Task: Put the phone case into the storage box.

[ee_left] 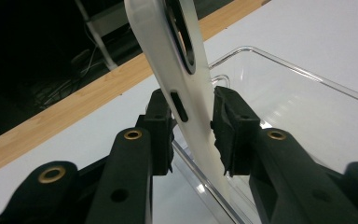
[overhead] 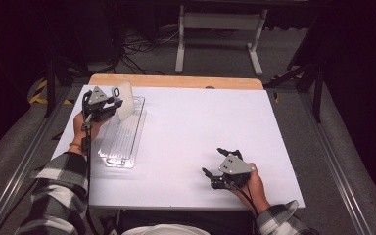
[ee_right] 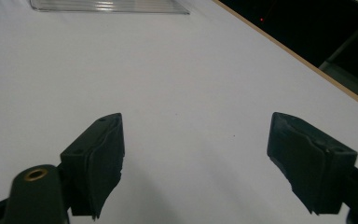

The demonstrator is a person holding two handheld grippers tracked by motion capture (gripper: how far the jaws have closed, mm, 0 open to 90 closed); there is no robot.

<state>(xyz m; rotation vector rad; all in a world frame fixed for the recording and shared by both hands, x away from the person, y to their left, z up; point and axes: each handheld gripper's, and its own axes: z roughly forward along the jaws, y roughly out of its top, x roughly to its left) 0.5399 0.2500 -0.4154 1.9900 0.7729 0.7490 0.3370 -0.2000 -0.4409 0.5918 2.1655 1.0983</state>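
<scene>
A flat white case (overhead: 125, 100) with an oval cut-out and a small slot (ee_left: 168, 51) stands on edge over the far end of a clear plastic tray (overhead: 122, 139). My left gripper (overhead: 116, 101) is shut on it, and in the left gripper view a pad presses each face of the case at its lower part (ee_left: 193, 126). The tray's clear wall (ee_left: 307, 88) lies just beyond the jaws. My right gripper (overhead: 212, 161) rests low over the white table near the front right, open, with bare table between its jaws (ee_right: 193, 154).
The white table top (overhead: 200, 122) has a wooden strip (overhead: 176, 81) along its far edge. The ribbed tray end (ee_right: 107, 5) shows far ahead of the right gripper. Metal rails flank the table, and a white stand (overhead: 220, 34) sits on the floor behind.
</scene>
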